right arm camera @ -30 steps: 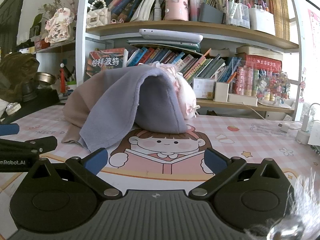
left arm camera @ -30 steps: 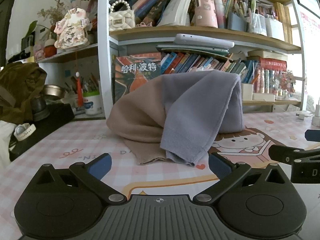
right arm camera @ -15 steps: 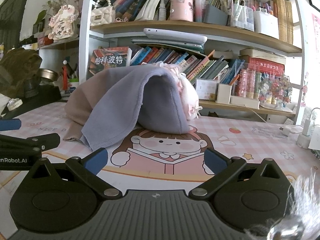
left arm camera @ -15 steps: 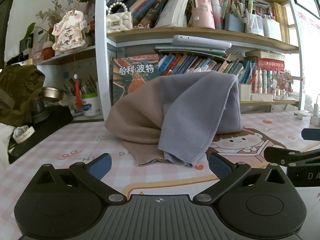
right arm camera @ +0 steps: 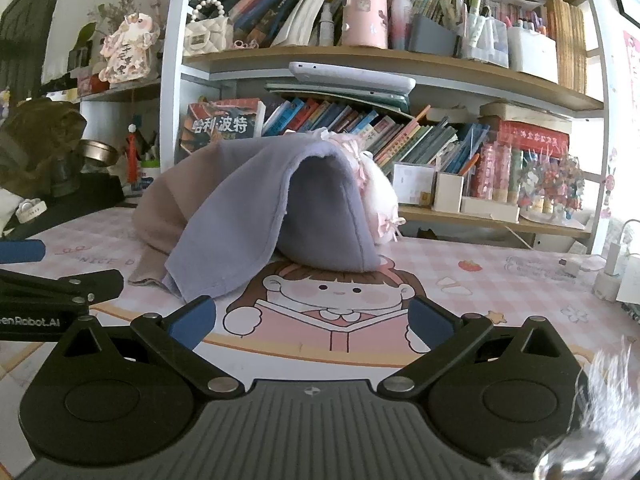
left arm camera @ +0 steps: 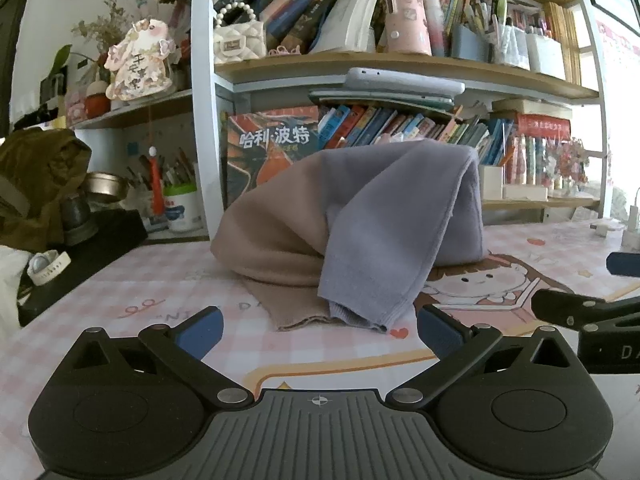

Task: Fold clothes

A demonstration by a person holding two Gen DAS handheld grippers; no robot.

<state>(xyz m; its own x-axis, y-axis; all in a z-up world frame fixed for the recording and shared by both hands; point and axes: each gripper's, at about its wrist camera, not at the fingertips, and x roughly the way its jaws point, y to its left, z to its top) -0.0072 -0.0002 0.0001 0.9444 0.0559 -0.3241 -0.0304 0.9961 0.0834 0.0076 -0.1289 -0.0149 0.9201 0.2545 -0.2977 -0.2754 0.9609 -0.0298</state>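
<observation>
A heap of clothes sits mid-table: a lavender garment (left arm camera: 396,224) (right arm camera: 256,224) draped over a beige one (left arm camera: 272,228) (right arm camera: 168,208), with a white-pink frilly piece (right arm camera: 376,196) peeking out behind on the right. My left gripper (left arm camera: 318,330) hovers open just in front of the heap's hanging cuffs, nothing between its blue pads. My right gripper (right arm camera: 312,320) is also open and empty, a little before the lavender hem, over the cartoon girl print. Each gripper's fingers show at the other view's edge.
The table carries a pink checked mat (left arm camera: 140,296) with a cartoon girl (right arm camera: 332,292). A loaded bookshelf (left arm camera: 400,64) rises behind the clothes. A black box with a watch (left arm camera: 44,268) stands at left; chargers and cables (right arm camera: 612,272) lie at right.
Both views have shifted slightly; the heap sits a touch closer and lower. The clothes themselves have not moved, and both grippers stay open.
</observation>
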